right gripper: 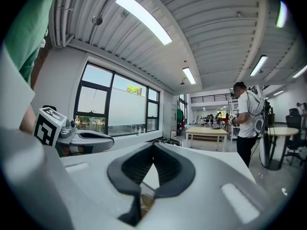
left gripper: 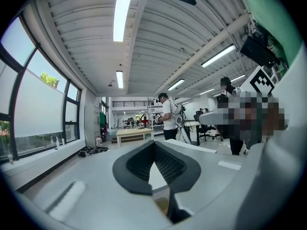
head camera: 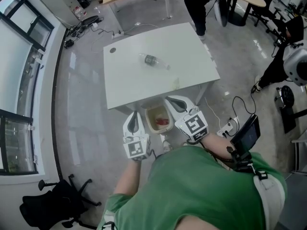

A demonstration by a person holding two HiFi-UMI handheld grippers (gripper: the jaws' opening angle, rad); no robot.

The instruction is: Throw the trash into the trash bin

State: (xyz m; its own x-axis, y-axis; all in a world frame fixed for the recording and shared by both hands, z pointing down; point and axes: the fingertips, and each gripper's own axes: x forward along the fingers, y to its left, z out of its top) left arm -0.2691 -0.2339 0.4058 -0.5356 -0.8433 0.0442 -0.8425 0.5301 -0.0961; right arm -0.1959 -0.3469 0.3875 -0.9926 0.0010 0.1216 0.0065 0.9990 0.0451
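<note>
Holds left gripper [head camera: 135,116] and right gripper [head camera: 171,101] at the near edge of the table [head camera: 144,85], one each side of the bin [head camera: 148,116]. Has both pairs of jaws pressed together, tips meeting, pinching nothing. Leaves the bottle [head camera: 154,61] lying on its side mid-table, well apart from both grippers. Finds a red scrap [head camera: 163,121] already in the bin.

Looks to be at the reach for the bottle, with nothing picked up yet. Calls next for spreading one pair of jaws, reaching across the table, closing on the bottle's body, then carrying it back over the bin and letting go.

From the head view, gives bottle, bin and both grippers together, but little of the jaws. From the gripper views, settles that point: shows closed tips with nothing between them, a brownish sliver that may be the bin below, and no bottle at all. Also catches, in the right gripper view, the left gripper alongside.
</note>
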